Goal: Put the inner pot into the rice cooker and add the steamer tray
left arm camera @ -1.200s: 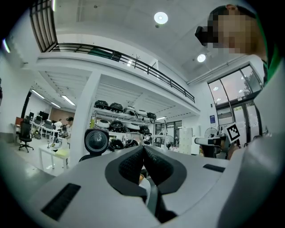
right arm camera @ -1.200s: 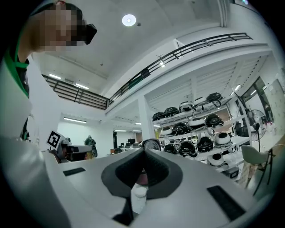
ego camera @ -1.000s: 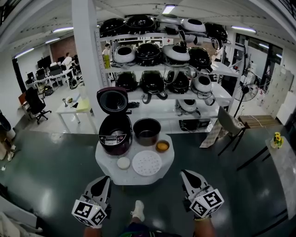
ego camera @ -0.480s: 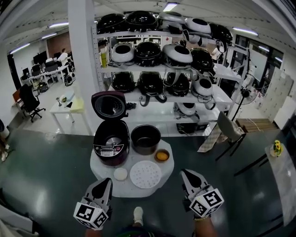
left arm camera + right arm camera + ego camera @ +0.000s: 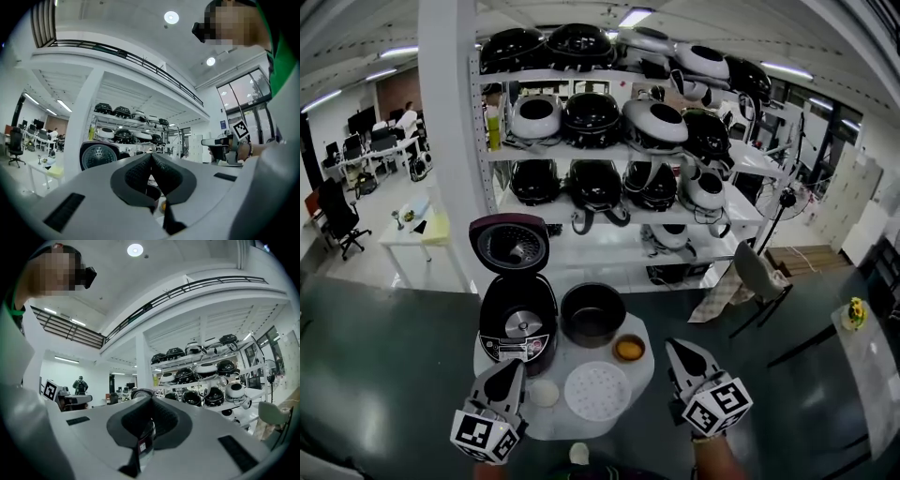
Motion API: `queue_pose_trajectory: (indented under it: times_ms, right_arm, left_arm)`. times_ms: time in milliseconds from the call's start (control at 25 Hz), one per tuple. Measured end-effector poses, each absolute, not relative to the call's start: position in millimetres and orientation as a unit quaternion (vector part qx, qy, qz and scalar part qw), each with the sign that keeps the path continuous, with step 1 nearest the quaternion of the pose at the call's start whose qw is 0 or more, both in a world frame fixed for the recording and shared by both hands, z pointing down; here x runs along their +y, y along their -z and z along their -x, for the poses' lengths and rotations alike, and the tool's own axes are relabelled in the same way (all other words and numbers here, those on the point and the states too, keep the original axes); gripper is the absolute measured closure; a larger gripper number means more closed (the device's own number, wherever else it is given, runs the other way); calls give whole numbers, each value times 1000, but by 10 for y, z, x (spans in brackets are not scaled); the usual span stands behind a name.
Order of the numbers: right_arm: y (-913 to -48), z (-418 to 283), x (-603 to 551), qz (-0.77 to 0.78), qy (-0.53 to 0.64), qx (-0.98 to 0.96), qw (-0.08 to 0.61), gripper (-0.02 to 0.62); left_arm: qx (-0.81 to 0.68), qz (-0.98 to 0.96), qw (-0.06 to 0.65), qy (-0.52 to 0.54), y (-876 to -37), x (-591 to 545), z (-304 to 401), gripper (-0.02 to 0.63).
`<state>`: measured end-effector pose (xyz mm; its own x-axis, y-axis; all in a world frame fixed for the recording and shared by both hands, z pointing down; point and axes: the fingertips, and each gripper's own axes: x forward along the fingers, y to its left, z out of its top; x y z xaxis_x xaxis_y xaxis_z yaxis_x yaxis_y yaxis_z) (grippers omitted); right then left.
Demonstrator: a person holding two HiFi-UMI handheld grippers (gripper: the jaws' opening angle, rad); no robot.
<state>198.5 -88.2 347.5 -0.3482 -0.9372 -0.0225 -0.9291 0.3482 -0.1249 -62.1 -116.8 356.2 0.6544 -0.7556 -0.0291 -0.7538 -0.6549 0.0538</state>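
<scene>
Behind the small white table (image 5: pixel 502 361): tall white shelving rack (image 5: pixel 741 192), every level loaded with black and white rice cookers. To its left, a broad white pillar (image 5: pixel 445 141). Further left, an office area with desks, a black office chair (image 5: pixel 337 211), a seated person (image 5: pixel 405 117) and a low white side table (image 5: pixel 403 239). Right of the rack, a grey chair (image 5: pixel 757 272) on the dark floor.

On the small table, back left: dark red rice cooker (image 5: pixel 517 323), lid (image 5: pixel 509 246) hinged up and standing upright, bare metal heating plate showing in the cavity. Just right of it, apart from the body: black inner pot (image 5: pixel 593 314), upright, dark inside, looks empty. Front right of the pot: small bowl (image 5: pixel 629 349) with something orange-yellow in it. At the front edge: white perforated steamer tray (image 5: pixel 597 391), lying flat. Just left of the tray: small round white dish (image 5: pixel 544 393).

Left gripper (image 5: pixel 517 366) low at the table's front left corner, over the edge beside the dish, closed pad to pad, gripping nothing. Right gripper (image 5: pixel 673 345) just off the table's right edge near the bowl, likewise pressed together and empty. Clear line from both to the pot and tray.
</scene>
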Motion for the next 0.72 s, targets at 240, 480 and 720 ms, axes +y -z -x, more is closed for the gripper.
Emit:
queue_pose_trajectory:
  times_ms: [240,480,720]
  right_arm:
    - [-3444,-1858,-1479,577,49,814,43,591]
    - [-3494,-1749,-1842,593,49,803,42,591]
    - [-3611,-1661,-2094,597,73,797,52,591]
  left_arm:
    - [-391,-920,15,18,-3574,-1789,664,584]
    - [-344,-939,-19,-4,-3649,-2225,613,584]
    - [-341,-940,4,13,-3683,-2388,649,584]
